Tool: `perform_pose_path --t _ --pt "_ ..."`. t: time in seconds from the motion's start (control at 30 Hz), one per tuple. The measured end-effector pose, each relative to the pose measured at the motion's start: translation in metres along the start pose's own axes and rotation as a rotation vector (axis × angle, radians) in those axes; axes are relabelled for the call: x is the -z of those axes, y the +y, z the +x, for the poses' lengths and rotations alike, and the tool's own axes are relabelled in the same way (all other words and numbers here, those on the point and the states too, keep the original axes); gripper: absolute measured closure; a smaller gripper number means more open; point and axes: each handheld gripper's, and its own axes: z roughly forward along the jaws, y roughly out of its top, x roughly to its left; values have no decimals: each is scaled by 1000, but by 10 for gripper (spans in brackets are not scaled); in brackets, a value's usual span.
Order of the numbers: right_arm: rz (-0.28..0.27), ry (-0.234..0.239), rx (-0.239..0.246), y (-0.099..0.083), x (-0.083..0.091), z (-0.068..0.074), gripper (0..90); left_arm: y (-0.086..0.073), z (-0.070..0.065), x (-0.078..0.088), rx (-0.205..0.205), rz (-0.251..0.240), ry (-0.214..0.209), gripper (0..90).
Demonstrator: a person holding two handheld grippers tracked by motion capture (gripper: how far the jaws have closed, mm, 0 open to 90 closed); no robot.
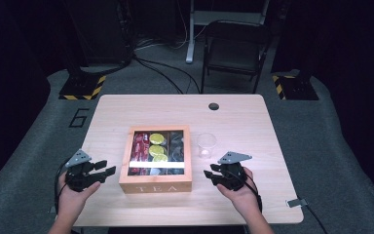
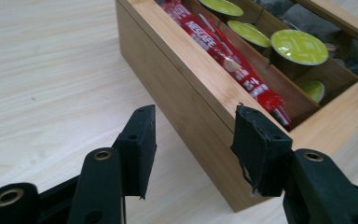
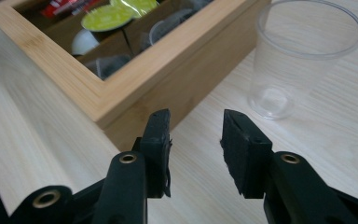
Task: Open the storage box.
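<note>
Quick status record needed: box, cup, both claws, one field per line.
box: wooden tea box, lid shut, red sachets and green-topped capsules visible through its window
cup: clear plastic cup, upright, empty, right of the box
left claw: open, empty, left of the box
right claw: open, empty, right of the box, near the cup

left gripper (image 1: 108,168): held in the left hand (image 1: 73,195), jaws parted, nothing between them
right gripper (image 1: 208,174): held in the right hand (image 1: 241,195), jaws parted, nothing between them

Wooden table (image 1: 253,122), folding chair (image 1: 233,51), hazard-striped stand bases (image 1: 80,87); grey floor (image 1: 39,146)
</note>
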Motion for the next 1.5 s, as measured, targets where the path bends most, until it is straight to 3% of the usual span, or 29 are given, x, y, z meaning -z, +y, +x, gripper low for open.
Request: perform_pose_path --t 0.07,0.2,0.37,0.53,0.73,0.9,0.97,1.0,1.23,1.5 --pt "-23 13 -17 -2 2 5 639 -2 -2 1 -14 -4 -21 500" --pt "-45 47 -1 -9 0 10 662 -7 -8 0 -72 -3 -51 536" --pt "-38 75 67 -13 -4 19 717 -10 -11 3 -98 -10 -71 552" --pt "-21 120 101 -11 -13 25 737 -13 -10 9 -69 -44 -74 572" --pt "-5 160 132 -9 -16 30 764 -18 -8 15 -58 -39 -85 594" --pt "12 189 127 -9 -18 28 789 -20 -8 16 -44 -38 -79 591" --pt "17 182 118 -10 -19 29 797 -21 -8 16 -41 -45 -72 584" --pt "24 187 143 -9 -19 28 801 -21 -8 16 -41 -45 -72 583" --pt "56 177 163 -11 -25 34 839 -21 -8 16 -47 -34 -69 579" --pt "40 164 166 -13 -27 35 859 -20 -10 13 -54 -30 -85 573"
